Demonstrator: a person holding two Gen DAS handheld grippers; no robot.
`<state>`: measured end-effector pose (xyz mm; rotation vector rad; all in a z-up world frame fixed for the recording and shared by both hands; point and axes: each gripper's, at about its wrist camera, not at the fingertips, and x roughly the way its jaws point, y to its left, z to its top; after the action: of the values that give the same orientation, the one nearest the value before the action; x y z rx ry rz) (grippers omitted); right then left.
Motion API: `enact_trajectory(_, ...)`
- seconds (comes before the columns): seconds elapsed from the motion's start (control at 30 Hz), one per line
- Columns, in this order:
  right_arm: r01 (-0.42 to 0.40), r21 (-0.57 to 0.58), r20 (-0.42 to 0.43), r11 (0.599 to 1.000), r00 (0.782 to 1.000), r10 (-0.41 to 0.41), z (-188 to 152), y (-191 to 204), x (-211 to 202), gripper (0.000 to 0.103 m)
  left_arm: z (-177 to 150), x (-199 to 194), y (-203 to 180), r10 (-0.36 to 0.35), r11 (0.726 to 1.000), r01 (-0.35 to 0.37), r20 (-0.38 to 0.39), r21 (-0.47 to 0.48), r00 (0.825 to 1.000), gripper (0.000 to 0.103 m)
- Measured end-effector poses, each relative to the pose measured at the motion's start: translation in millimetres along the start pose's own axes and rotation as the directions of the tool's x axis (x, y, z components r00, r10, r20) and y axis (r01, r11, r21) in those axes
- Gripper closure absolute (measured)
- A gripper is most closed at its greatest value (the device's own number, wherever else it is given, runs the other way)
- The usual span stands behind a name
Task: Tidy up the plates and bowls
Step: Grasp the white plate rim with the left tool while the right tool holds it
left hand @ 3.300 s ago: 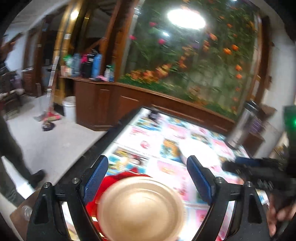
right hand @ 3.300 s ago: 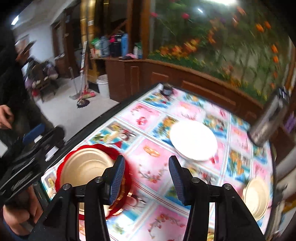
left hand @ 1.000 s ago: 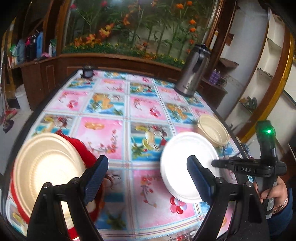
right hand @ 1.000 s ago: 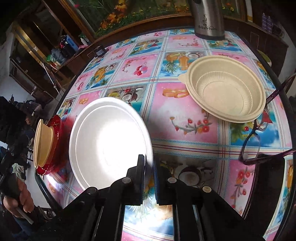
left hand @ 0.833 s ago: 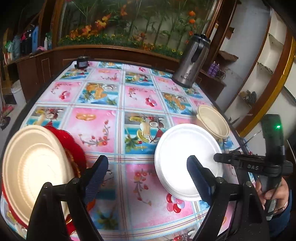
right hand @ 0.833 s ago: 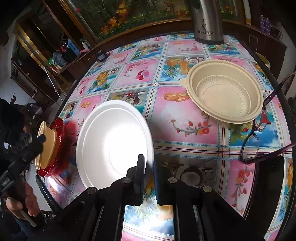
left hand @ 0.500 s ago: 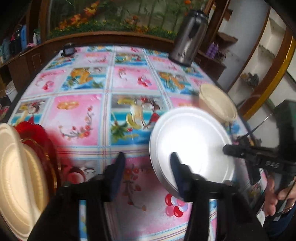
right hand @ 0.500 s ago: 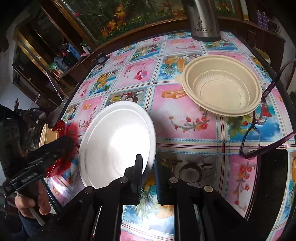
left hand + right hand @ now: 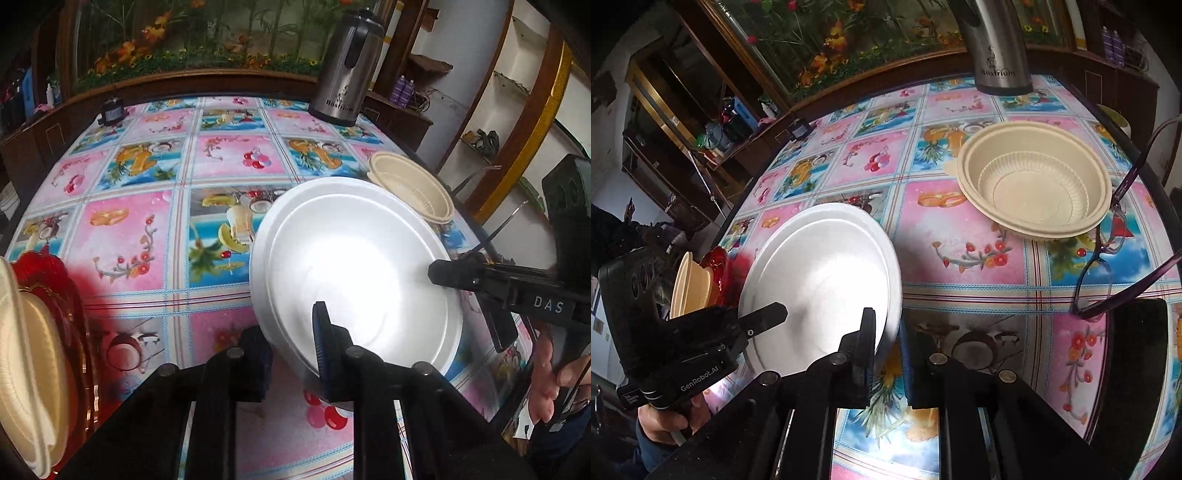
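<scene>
A white foam plate (image 9: 354, 266) is held tilted above the table; it also shows in the right wrist view (image 9: 820, 273). My left gripper (image 9: 291, 339) is shut on its near-left rim. My right gripper (image 9: 886, 328) is shut on the opposite rim. A cream plastic bowl (image 9: 1034, 188) sits on the table to the right, also in the left wrist view (image 9: 410, 184). A cream plate (image 9: 26, 376) lies on a red plate (image 9: 66, 295) at the table's left edge.
A steel thermos jug (image 9: 347, 70) stands at the far edge of the patterned tablecloth (image 9: 147, 199). Purple eyeglasses (image 9: 1108, 266) lie at the right edge beside the bowl. A small dark object (image 9: 110, 110) sits at the far left corner.
My left gripper moved right from the red plate stack and closed on the white plate's rim. My right gripper kept its hold on the plate, which now tilts more.
</scene>
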<state>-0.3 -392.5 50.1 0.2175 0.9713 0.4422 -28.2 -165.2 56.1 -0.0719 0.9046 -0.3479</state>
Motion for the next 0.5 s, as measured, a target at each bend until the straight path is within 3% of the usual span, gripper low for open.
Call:
enact_trajectory(0.27, -0.028, -0.066, 0.036, 0.997, 0.999, 0.03, 9, 39, -14, 0.09, 2, -55, 17, 0.026, 0.999, -0.023, 0.107, -0.026, 0.994, 0.084)
enact_trajectory(0.5, -0.083, -0.137, 0.045, 0.987, 0.995, 0.089, 18, 85, -16, 0.09, -3, -108, 48, 0.077, 0.995, -0.061, 0.206, -0.08, 0.976, 0.084)
